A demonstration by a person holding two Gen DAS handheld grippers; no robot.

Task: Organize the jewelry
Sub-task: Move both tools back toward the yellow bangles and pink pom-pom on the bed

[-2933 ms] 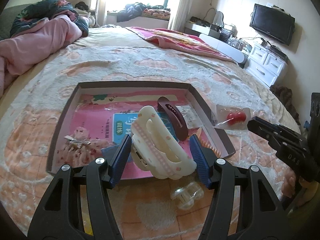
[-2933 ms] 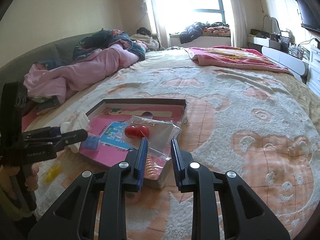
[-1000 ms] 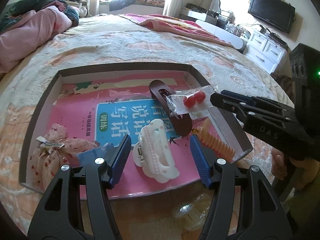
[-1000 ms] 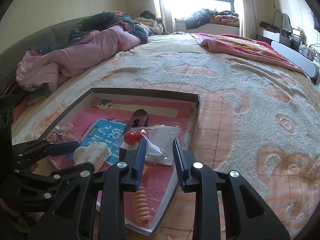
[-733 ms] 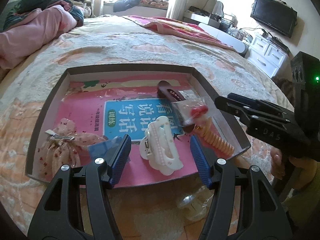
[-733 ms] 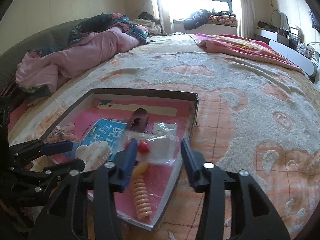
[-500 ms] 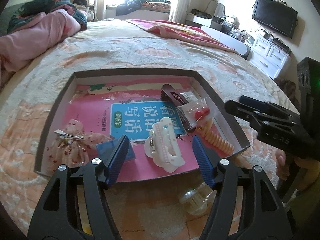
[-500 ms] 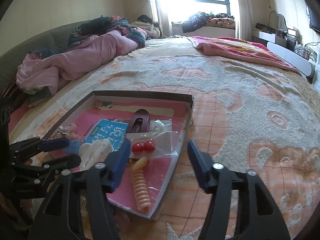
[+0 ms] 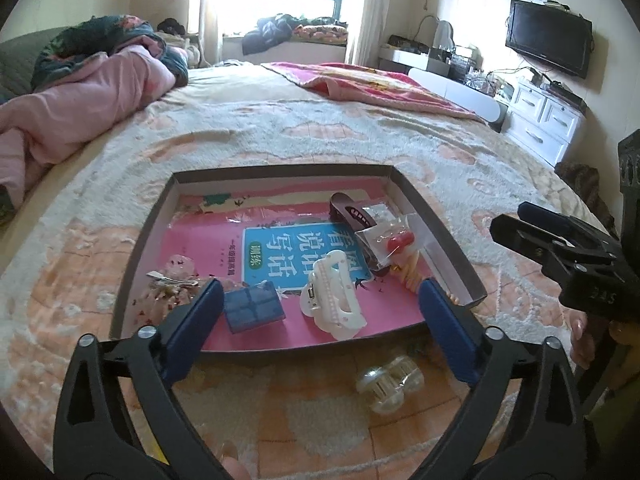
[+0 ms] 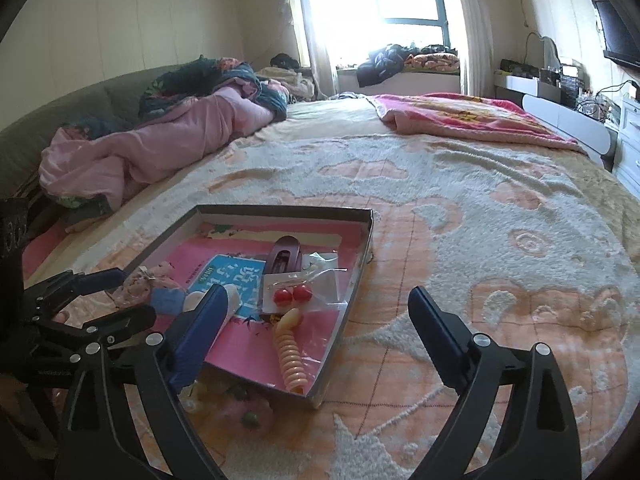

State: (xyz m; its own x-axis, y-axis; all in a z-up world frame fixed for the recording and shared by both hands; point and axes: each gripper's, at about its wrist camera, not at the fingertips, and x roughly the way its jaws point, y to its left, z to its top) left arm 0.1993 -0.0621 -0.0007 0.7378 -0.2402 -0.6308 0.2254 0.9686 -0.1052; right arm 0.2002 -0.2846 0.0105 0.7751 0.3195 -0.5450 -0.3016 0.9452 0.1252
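A shallow dark-rimmed tray (image 9: 440,232) with a pink liner lies on the bed. In it are a white claw clip (image 9: 334,300), a blue box (image 9: 254,306), a dark red barrette (image 9: 352,216), a clear bag with red beads (image 9: 396,242), a peach spiral hair tie (image 10: 290,354) and a floral hair bow (image 9: 172,280). My left gripper (image 9: 320,300) hovers over the tray's near edge, jaws opening wide, touching nothing. At the tray's right corner my right gripper (image 10: 316,312) hangs with its jaws also opening. The bead bag (image 10: 292,294) lies free beyond it.
A clear plastic clip (image 9: 390,384) lies on the fluffy bedspread (image 10: 500,240) just outside the tray's near rim. Pink bedding (image 10: 160,152) is heaped at the far left, with a pink blanket (image 9: 380,88) beyond. White drawers (image 9: 548,120) stand right of the bed.
The left gripper let go of the white claw clip in the tray and the right let go of the bead bag. Both spread wide and drew back and upward.
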